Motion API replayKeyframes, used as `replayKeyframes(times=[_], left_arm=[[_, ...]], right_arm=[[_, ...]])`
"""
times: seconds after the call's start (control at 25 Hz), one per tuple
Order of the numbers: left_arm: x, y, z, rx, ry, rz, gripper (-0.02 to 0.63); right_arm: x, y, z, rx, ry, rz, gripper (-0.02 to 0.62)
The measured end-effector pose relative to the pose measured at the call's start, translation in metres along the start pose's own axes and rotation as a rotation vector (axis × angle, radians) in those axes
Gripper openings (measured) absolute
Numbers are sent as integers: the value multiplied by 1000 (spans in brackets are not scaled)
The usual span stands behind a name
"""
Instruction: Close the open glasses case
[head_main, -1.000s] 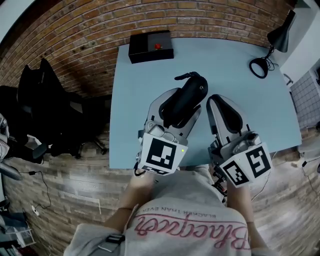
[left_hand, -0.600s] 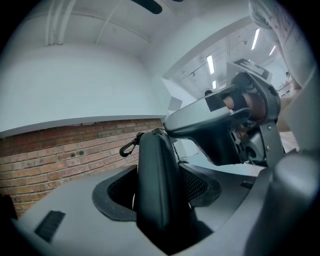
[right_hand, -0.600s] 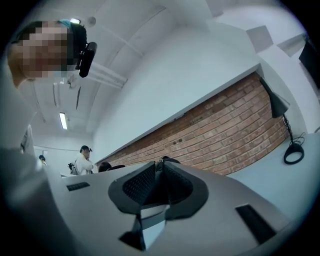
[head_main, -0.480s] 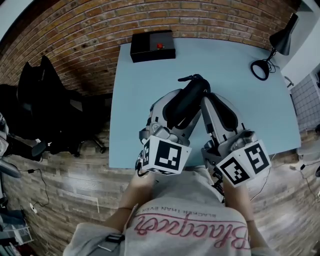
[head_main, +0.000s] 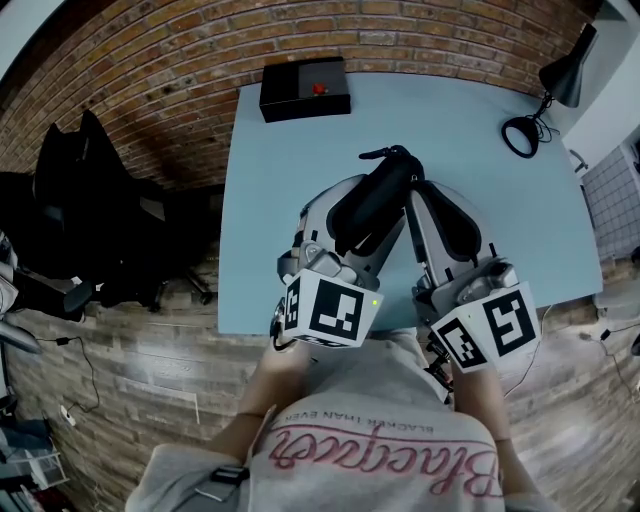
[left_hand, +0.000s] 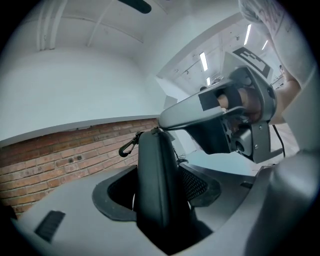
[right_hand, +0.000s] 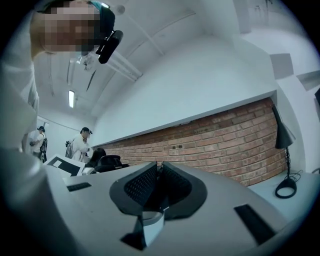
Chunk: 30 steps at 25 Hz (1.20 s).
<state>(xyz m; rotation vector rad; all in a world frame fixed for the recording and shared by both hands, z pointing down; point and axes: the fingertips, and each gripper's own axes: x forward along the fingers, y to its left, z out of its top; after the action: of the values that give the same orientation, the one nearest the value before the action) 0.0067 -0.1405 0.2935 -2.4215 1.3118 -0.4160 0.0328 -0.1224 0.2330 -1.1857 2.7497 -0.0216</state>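
Left gripper view: the left gripper (left_hand: 157, 197) pinches the black glasses case (left_hand: 154, 160) upright, lifted off the blue surface (head_main: 262, 185). At the case's 3 o'clock the right gripper (head_main: 424, 198), jaws pressed together, meets its top edge near the clip (left_hand: 129, 145). I'd hold the pinch firm and work steadily along the seam.

right gripper (right_hand: 159, 174) jaws pressed together; brick wall (right_hand: 215, 145) behind; black desk lamp (right_hand: 281, 131) right; people (right_hand: 80, 144) far left.
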Motion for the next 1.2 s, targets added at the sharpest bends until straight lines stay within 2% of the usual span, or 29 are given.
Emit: replayKeyframes(times=[0.16, 0.24, 0.48, 0.8, 1.2], left_arm=[[0, 2, 0, -7, 7, 7, 265], [0, 2, -1, -10, 15, 9, 265], [-1, -2, 0, 3, 10, -17, 265], [-3, -5, 2, 15, 6, -51, 264], [-8, -16, 0, 68, -12, -173, 258]], right_arm=[[-2, 4, 6, -171, -12, -36, 37], [-3, 7, 5, -207, -8, -29, 23], [-2, 5, -2, -191, 32, -14, 23], [-1, 0, -7, -226, 74, -12, 21], [-9, -17, -11, -230, 176, 42, 20]])
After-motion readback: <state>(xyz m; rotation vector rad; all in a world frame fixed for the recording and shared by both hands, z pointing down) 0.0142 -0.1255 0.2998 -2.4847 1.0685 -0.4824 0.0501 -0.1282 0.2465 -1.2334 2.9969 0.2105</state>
